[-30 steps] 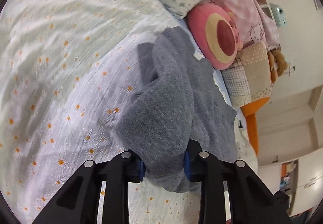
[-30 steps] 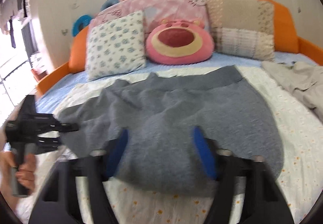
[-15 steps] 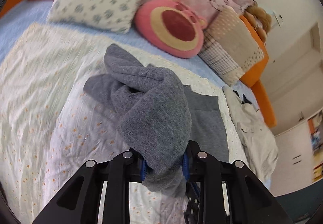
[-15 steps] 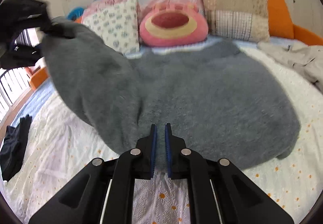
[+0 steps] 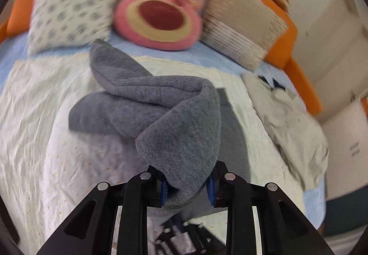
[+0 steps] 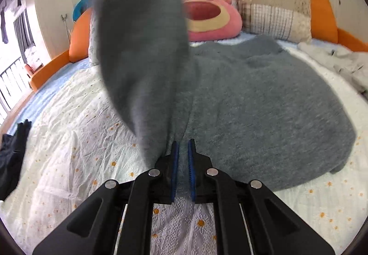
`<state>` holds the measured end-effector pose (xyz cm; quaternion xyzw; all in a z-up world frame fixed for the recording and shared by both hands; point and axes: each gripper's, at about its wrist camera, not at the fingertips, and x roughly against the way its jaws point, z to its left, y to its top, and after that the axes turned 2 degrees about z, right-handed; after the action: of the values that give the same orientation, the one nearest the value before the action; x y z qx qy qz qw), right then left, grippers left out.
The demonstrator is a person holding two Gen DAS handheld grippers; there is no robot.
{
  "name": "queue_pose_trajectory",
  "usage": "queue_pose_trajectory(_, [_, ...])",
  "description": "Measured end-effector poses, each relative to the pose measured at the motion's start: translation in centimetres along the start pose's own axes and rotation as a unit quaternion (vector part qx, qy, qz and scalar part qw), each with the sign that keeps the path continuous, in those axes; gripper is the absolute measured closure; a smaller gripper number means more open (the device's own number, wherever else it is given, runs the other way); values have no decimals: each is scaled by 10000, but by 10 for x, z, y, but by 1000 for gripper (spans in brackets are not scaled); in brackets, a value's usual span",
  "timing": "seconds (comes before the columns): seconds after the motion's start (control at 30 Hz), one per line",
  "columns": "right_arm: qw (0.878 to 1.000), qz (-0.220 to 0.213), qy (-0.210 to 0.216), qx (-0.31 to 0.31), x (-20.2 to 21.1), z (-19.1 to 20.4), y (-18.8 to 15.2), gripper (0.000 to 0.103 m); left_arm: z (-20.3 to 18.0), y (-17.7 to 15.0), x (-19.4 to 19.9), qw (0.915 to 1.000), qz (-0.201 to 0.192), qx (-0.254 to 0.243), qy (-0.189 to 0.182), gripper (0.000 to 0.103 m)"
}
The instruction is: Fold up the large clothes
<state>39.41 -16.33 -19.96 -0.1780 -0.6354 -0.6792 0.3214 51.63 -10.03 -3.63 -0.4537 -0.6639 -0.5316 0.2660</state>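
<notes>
A large grey fleece garment [image 6: 264, 105] lies spread on the daisy-print bedspread [image 6: 80, 151]. My right gripper [image 6: 182, 163] is shut on its near hem, the blue pads almost together with cloth pinched between them. One side of the garment [image 6: 142, 36] is lifted high and blurred at the upper left of the right wrist view. In the left wrist view my left gripper [image 5: 186, 186] is shut on that thick fold of grey garment [image 5: 161, 103], which trails back down to the bed. Black gripper parts [image 5: 184, 239] show below the left fingers.
Against the orange headboard [image 6: 322, 13] stand a patterned pillow [image 5: 69, 1], a pink bear cushion [image 6: 211, 18] and a beige patchwork cushion [image 6: 276, 8]. A pale beige garment [image 5: 287, 121] lies on the bed's right side, a dark one [image 6: 11, 156] at its left edge.
My left gripper has carried its grey fold up and across over the rest of the garment. My right gripper's pads, open a second ago, have shut on the near hem.
</notes>
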Motion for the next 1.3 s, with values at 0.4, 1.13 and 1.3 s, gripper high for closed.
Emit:
queue_pose_trajectory(0.4, [9982, -289, -261, -455, 22, -24, -12, 92, -195, -45, -116, 9557, 1127, -2141, 1677, 74])
queue_pose_trajectory(1.13, [9981, 111, -217, -569, 4, -35, -9, 92, -261, -167, -222, 8222, 1096, -4200, 3682, 32])
queue_pose_trajectory(1.3, [9985, 139, -264, -466, 2, -30, -8, 92, -270, -150, -167, 8986, 1365, -3555, 2179, 15])
